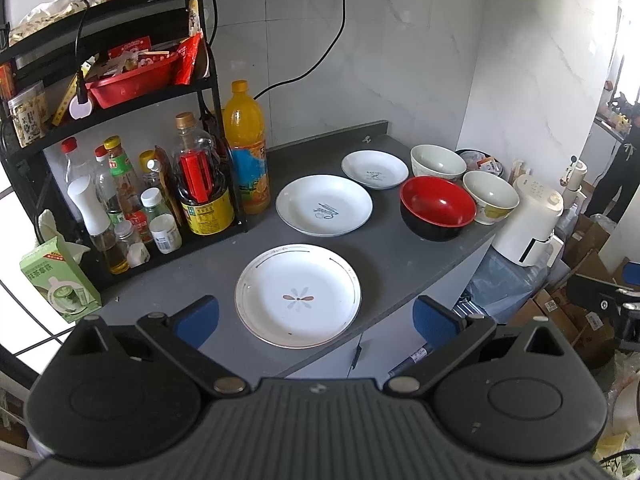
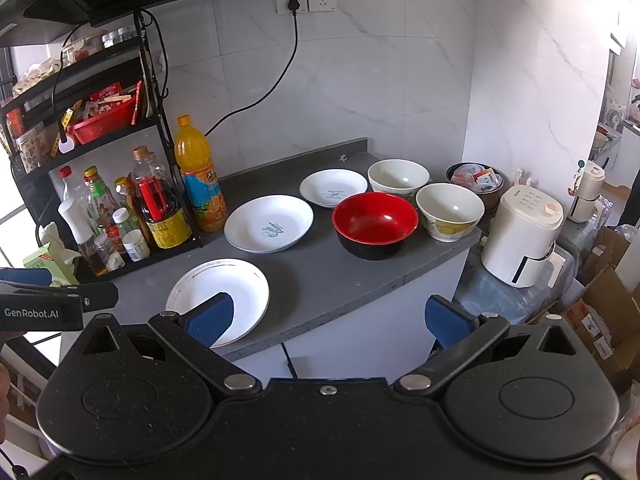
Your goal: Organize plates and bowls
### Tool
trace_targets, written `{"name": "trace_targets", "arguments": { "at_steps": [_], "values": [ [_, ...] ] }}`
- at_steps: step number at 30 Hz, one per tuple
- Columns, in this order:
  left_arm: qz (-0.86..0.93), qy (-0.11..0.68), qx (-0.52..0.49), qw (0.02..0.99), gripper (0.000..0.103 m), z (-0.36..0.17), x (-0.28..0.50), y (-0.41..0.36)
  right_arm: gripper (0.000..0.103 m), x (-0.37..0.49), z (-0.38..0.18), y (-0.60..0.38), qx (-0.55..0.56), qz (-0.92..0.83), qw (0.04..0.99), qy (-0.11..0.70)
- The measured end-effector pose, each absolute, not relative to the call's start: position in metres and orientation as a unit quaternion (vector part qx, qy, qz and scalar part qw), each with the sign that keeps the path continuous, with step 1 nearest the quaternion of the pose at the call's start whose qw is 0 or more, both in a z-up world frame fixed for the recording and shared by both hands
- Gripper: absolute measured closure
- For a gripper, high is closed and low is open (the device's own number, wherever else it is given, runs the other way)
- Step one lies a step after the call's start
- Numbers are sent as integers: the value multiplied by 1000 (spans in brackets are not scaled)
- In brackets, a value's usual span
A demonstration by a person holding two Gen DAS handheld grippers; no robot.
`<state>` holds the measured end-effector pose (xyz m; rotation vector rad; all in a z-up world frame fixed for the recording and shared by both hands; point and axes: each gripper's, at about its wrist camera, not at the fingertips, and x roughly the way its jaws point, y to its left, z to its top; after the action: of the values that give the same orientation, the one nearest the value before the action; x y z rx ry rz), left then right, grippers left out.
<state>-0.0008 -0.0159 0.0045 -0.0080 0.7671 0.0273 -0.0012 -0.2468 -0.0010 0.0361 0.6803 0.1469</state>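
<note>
left claw (image 1: 316, 316) wide open, empty, above round white flower-printed plate (image 1: 298, 295) on grey worktop (image 1: 392, 256) | right claw (image 2: 332, 318) wide open, empty, plate beside its left finger

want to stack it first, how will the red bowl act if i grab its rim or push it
The red bowl looks rigid, and its glossy red inside suggests the pads could slip on the rim. Its black base seems broad, so a push would probably slide it across the grey counter rather than tip it. It may be light lacquerware or plastic.
</note>
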Motion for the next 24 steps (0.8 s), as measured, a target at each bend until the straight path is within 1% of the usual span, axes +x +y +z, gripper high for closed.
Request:
{"name": "trace_targets", "arguments": {
  "at_steps": [21,24],
  "values": [
    [23,378,-16,925,1,2,23,-109,0,13,-18,-343,51,55,945,319],
    [19,379,-18,925,1,-2,36,-115,3,21,-23,-350,60,50,945,317]
  ]
}}
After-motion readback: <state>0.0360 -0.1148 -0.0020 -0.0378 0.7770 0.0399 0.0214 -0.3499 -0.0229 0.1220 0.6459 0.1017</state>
